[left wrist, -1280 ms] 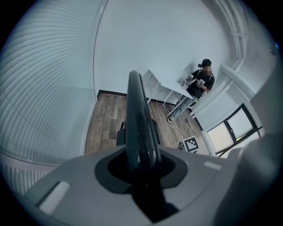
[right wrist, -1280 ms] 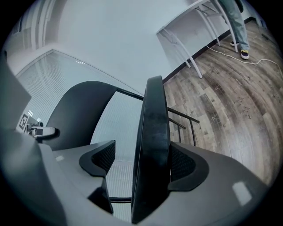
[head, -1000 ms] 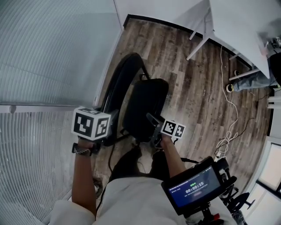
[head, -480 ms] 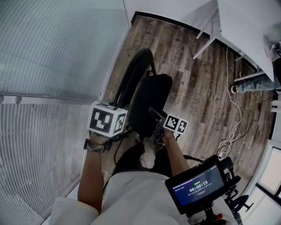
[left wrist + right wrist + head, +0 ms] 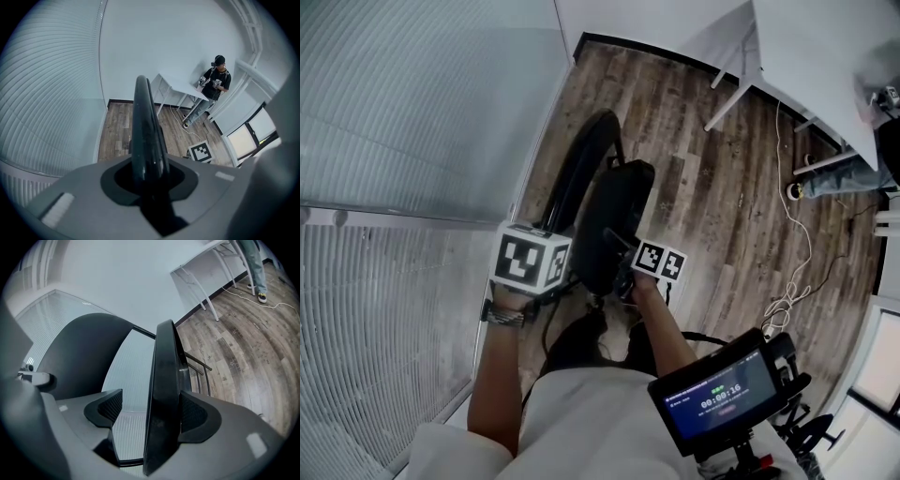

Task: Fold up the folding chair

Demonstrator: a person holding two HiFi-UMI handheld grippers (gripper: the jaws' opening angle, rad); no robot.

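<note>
Head view puts the folding chair (image 5: 614, 211) at centre on the wood floor (image 5: 722, 187), with the blinds (image 5: 412, 112) at 9 o'clock and a white desk (image 5: 825, 56) at 1 o'clock; my left gripper (image 5: 551, 258) is at the chair's 7 o'clock, my right gripper (image 5: 625, 274) at its 6 o'clock. In the left gripper view the jaws have just been closing and are clamped on the black frame tube (image 5: 143, 122); in the right gripper view the jaws stand wide apart around the seat (image 5: 164, 390), which touches one jaw and is clear of the other.
</note>
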